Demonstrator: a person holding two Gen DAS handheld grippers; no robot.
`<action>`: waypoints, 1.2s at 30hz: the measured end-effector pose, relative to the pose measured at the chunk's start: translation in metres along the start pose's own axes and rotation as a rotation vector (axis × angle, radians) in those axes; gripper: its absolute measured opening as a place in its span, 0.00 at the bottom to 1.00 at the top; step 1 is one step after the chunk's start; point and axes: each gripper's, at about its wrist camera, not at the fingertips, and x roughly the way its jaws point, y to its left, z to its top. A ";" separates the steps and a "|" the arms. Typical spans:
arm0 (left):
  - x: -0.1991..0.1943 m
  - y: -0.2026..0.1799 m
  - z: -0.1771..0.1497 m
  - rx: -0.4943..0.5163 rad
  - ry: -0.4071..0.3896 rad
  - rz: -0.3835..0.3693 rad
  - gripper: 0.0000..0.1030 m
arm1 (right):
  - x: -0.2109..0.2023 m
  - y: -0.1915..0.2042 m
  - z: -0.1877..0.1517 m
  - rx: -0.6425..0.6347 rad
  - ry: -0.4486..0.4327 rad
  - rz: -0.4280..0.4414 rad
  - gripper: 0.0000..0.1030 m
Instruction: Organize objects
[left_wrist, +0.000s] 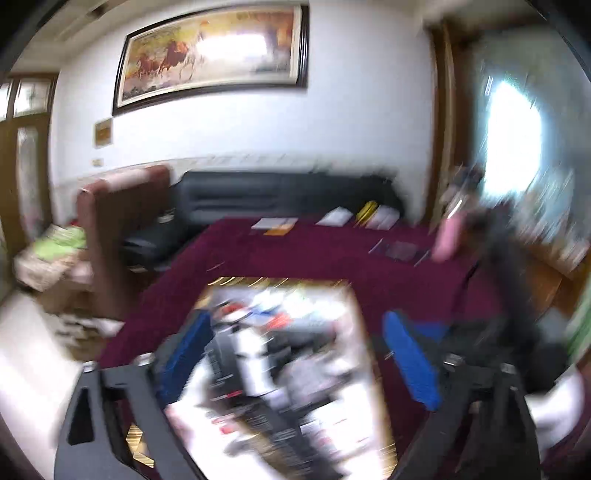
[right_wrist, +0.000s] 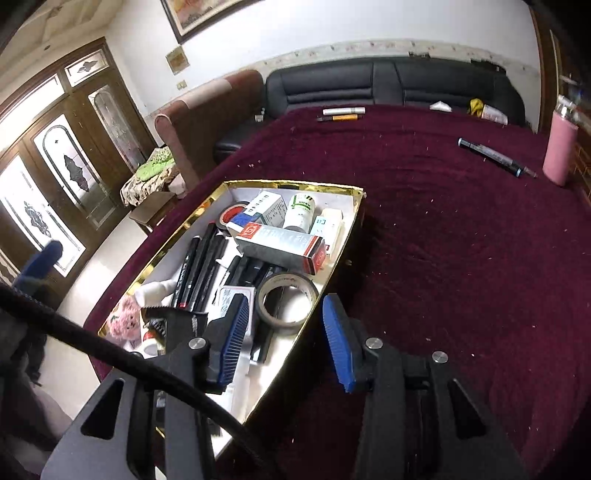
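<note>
The gold-rimmed box (right_wrist: 354, 192) is nearly full (pens, tape, cartons); a marker (right_wrist: 489, 157) remains on the tablecloth (right_wrist: 443, 240). Left gripper (left_wrist: 299, 354) and right gripper (right_wrist: 286, 339) both gape, empty.

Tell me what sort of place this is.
Most likely a home living room: a black leather sofa against the wall, a framed horse painting above it, and wooden doors with decorative glass panels to one side.

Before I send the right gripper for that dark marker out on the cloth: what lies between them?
Only bare maroon cloth between the right gripper and the dark marker, by the right wrist view.
</note>
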 end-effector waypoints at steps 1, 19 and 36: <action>-0.004 0.003 0.001 -0.050 -0.023 -0.063 0.99 | -0.004 0.004 -0.004 -0.019 -0.012 -0.013 0.40; -0.005 0.028 0.000 -0.355 -0.004 -0.110 0.99 | -0.020 0.018 -0.033 -0.169 -0.136 -0.233 0.52; 0.005 0.035 -0.013 -0.191 0.014 0.389 0.99 | -0.008 0.044 -0.043 -0.251 -0.092 -0.243 0.55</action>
